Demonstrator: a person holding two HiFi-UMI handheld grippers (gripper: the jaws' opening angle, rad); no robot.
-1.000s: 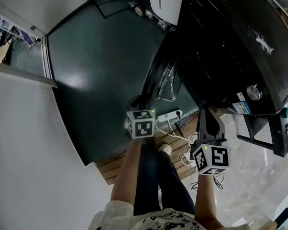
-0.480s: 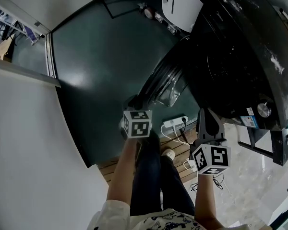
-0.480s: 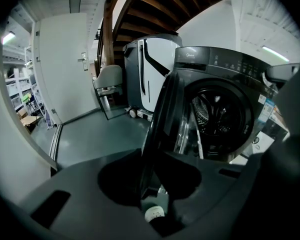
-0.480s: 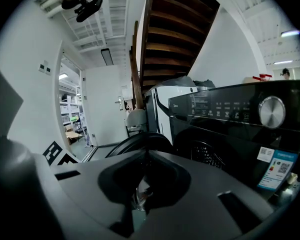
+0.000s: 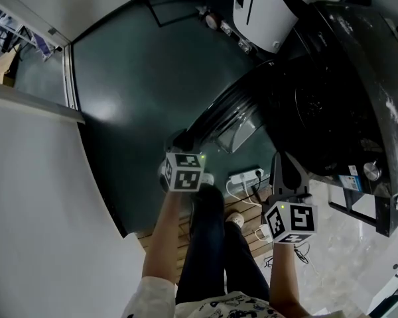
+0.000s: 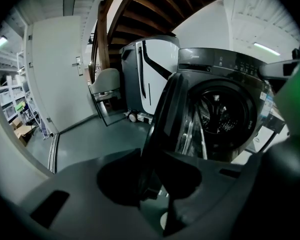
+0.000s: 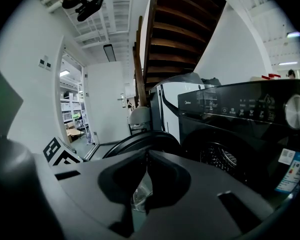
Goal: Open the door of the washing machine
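Since the left gripper [image 6: 152, 159] pinches the door [image 6: 167, 104] by its rim, jaws just eased slightly wider, I'd firm that grip and pull along the hinge's arc. The right gripper [image 7: 146, 156] is pressed together, empty. The washer [image 6: 230, 64] gapes ahead-right.

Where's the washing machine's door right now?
Head view, centre: the door stands open left of the drum, its edge in the left gripper's jaws.

I log a white appliance [image 5: 264, 10] standing on the dark green floor [image 5: 139, 78]; a white power strip [image 5: 244, 176] lies by wooden slats [image 5: 184, 230]. Overhead runs a wooden staircase [image 6: 140, 19]; storage shelves [image 6: 5, 101] and a cardboard box [image 6: 21, 132] sit far left.
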